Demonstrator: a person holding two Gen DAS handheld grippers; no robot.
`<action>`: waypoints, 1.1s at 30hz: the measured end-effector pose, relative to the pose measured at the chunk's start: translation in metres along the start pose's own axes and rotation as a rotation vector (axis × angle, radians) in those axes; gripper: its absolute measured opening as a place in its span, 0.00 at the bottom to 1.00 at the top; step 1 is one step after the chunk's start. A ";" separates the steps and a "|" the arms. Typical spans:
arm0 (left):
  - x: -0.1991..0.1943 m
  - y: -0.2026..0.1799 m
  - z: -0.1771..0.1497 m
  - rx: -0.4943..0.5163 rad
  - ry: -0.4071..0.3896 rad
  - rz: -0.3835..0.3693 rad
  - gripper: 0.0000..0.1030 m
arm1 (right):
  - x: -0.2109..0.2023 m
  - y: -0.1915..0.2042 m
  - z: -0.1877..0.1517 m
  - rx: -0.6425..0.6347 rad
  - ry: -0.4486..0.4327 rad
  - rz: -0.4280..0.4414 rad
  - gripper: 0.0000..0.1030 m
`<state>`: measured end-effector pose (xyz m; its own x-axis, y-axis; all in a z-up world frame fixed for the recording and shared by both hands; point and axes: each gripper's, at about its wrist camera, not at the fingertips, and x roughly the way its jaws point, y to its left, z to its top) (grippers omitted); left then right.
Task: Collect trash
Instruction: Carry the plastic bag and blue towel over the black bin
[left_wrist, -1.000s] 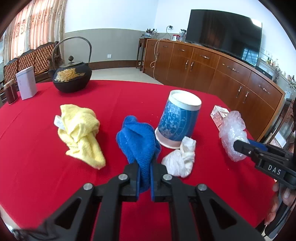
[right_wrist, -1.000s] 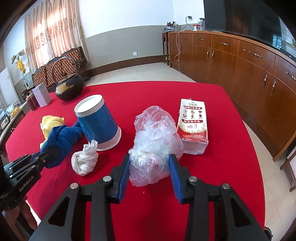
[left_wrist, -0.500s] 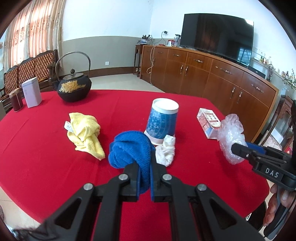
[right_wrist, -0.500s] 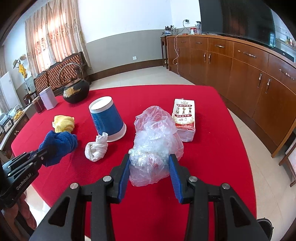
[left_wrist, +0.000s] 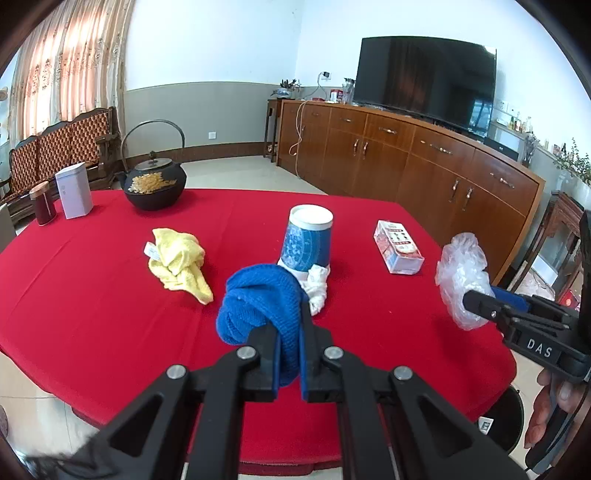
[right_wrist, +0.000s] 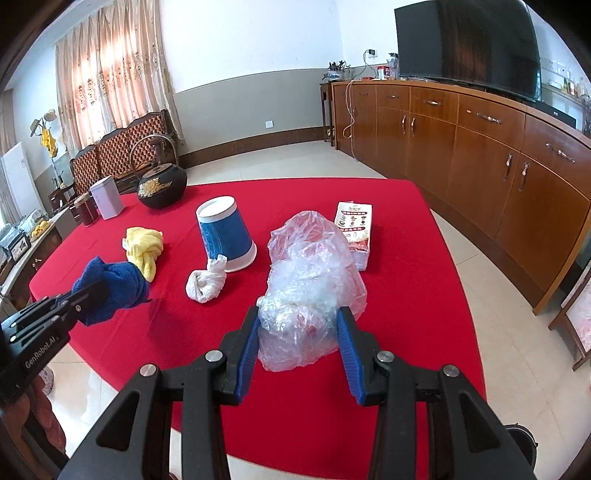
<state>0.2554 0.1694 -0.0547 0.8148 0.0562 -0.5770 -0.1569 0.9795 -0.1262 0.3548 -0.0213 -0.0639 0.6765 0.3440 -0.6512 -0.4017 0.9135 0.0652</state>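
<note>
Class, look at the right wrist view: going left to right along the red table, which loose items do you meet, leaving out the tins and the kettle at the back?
blue cloth → yellow cloth → white crumpled wad → upturned blue cup → clear plastic bag → printed carton

We count two grippers, the left gripper (left_wrist: 288, 354) and the right gripper (right_wrist: 299, 343); two cloths, one blue cloth (left_wrist: 258, 299) and one yellow cloth (left_wrist: 179, 262); one clear plastic bag (right_wrist: 310, 280); one white crumpled wad (right_wrist: 205, 282); one upturned blue cup (left_wrist: 308, 240); one small carton (left_wrist: 397, 247); one black teapot (left_wrist: 155, 182); two tins, one white tin (left_wrist: 74, 190) and one dark red tin (left_wrist: 42, 203); one red table (left_wrist: 92, 314).
</note>
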 end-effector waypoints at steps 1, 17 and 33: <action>-0.003 0.000 -0.002 0.000 0.000 -0.003 0.08 | -0.004 -0.001 -0.003 0.000 -0.002 -0.002 0.42; -0.040 -0.035 -0.025 0.031 -0.015 -0.067 0.08 | -0.063 -0.023 -0.043 0.018 -0.024 -0.045 0.42; -0.069 -0.111 -0.046 0.138 -0.008 -0.177 0.08 | -0.133 -0.081 -0.087 0.111 -0.052 -0.129 0.42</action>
<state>0.1914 0.0478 -0.0381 0.8273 -0.1183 -0.5492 0.0665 0.9913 -0.1133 0.2440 -0.1603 -0.0482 0.7501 0.2304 -0.6199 -0.2405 0.9682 0.0689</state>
